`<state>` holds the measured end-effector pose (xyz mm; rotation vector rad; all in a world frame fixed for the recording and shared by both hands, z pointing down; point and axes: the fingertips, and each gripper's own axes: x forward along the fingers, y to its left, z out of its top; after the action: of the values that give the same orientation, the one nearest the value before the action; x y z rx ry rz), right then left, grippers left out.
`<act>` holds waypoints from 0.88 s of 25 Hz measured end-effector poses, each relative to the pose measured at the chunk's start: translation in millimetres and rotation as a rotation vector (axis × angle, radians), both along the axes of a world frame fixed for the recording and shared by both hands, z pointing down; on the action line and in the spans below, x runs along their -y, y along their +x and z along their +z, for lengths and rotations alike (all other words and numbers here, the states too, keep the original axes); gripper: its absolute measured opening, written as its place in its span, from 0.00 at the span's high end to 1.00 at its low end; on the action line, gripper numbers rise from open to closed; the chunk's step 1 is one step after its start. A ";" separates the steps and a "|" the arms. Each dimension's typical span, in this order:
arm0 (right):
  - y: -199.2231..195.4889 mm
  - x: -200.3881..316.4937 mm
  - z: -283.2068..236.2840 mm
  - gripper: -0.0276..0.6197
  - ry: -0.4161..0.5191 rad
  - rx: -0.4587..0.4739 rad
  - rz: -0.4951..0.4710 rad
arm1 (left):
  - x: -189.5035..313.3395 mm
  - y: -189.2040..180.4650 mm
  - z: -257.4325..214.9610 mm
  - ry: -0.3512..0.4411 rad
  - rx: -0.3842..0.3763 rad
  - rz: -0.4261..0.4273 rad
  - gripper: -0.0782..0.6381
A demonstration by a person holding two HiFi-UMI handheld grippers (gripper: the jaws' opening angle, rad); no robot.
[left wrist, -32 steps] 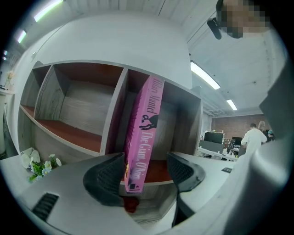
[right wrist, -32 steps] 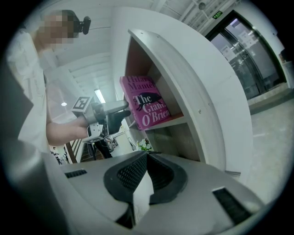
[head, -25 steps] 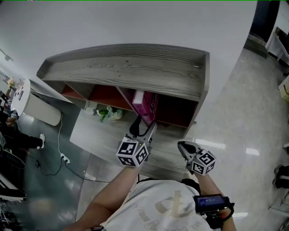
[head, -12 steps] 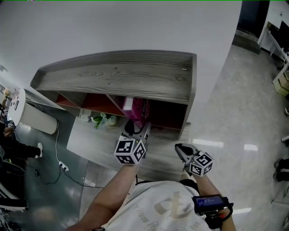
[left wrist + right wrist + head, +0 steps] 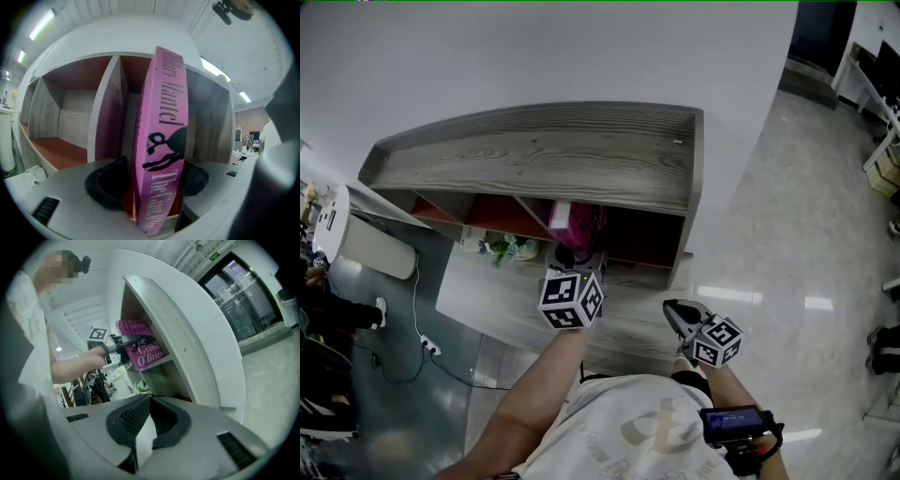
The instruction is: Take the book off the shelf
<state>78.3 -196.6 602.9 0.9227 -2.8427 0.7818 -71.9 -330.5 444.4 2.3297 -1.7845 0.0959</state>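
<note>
Inside the shelf's [image 5: 544, 155] right-hand compartment, just beside the upright divider, the pink book [image 5: 161, 140] stands on end with its spine facing out. The left gripper [image 5: 150, 185] has reached to the shelf's front, and its jaws pinch the lower part of that spine, one dark pad on either side. The right gripper [image 5: 147, 423] hangs in front of the shelf's right end, well apart from the book. Its jaws are drawn nearly together with only a pale sliver between them, and they grip nothing. By my reading the grasp is made and the pull-out is what remains. From the right gripper view the book leans a little out of the shelf's opening, but most of it sits within the compartment, so it is not yet free of the shelf.
</note>
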 end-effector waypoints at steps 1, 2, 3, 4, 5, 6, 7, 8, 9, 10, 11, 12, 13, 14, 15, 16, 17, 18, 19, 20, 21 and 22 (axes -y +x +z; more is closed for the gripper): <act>0.2 0.2 0.0 0.95 0.000 0.000 0.000 | 1.2 0.0 0.3 -0.003 0.003 -0.005 0.48; 0.6 0.4 0.2 0.95 0.000 0.001 0.001 | 2.3 -0.1 0.8 -0.005 0.004 -0.009 0.48; 1.2 0.6 0.5 0.95 0.000 0.001 0.002 | 3.3 -0.2 1.4 -0.008 0.005 -0.012 0.48; 1.7 0.8 0.8 0.95 -0.001 0.001 0.004 | 4.4 -0.5 2.1 -0.011 0.006 -0.014 0.48; 2.2 0.9 1.2 0.95 -0.002 0.001 0.006 | 5.6 -1.0 2.8 -0.015 0.007 -0.017 0.48; 2.6 1.1 1.7 0.95 -0.004 0.002 0.007 | 6.9 -1.6 3.6 -0.018 0.008 -0.020 0.48; 2.8 1.2 2.4 0.95 -0.006 0.003 0.008 | 8.1 -2.2 4.3 -0.022 0.009 -0.023 0.48; 3.0 1.3 3.0 0.95 -0.007 0.004 0.009 | 9.2 -2.8 4.8 -0.024 0.010 -0.025 0.48; 3.0 1.4 3.7 0.95 -0.008 0.004 0.009 | 9.9 -3.4 5.0 -0.025 0.012 -0.027 0.48; 3.0 1.4 4.4 0.95 -0.009 0.004 0.009 | 10.2 -4.2 5.0 -0.024 0.015 -0.030 0.49; 2.8 1.5 4.9 0.95 -0.010 0.003 0.010 | 10.4 -5.2 4.8 -0.022 0.019 -0.034 0.54; 2.6 1.6 5.2 0.95 -0.011 0.003 0.010 | 10.4 -6.3 4.8 -0.021 0.023 -0.038 0.58; 2.4 1.8 5.4 0.95 -0.011 0.003 0.012 | 10.3 -7.4 4.7 -0.020 0.028 -0.041 0.60; 2.3 2.0 5.4 0.95 -0.012 0.004 0.013 | 10.4 -8.4 4.7 -0.019 0.033 -0.043 0.65; 2.2 2.1 5.4 0.95 -0.012 0.004 0.014 | 10.5 -9.1 4.7 -0.019 0.037 -0.044 0.66; 2.2 2.2 5.6 0.95 -0.012 0.003 0.016 | 10.7 -9.5 4.7 -0.019 0.040 -0.043 0.66; 2.1 2.0 5.7 0.95 -0.013 0.003 0.017 | 10.8 -9.8 4.8 -0.020 0.041 -0.042 0.66; 2.1 1.8 5.8 0.95 -0.013 0.003 0.018 | 10.9 -10.1 4.8 -0.021 0.041 -0.041 0.66; 1.9 1.5 5.8 0.95 -0.014 0.003 0.019 | 10.9 -10.2 4.5 -0.022 0.041 -0.040 0.66; 1.6 1.1 5.6 0.95 -0.015 0.003 0.020 | 10.8 -10.2 4.0 -0.023 0.041 -0.039 0.67; 1.1 0.3 5.5 0.95 -0.015 0.003 0.020 | 10.4 -10.2 3.5 -0.023 0.041 -0.037 0.67; 0.6 -0.7 5.4 0.95 -0.015 0.002 0.020 | 9.7 -10.2 3.3 -0.023 0.039 -0.033 0.67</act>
<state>78.8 -195.9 608.3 0.9507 -2.8295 0.8057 -82.1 -340.2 447.7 2.2963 -1.8297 0.1571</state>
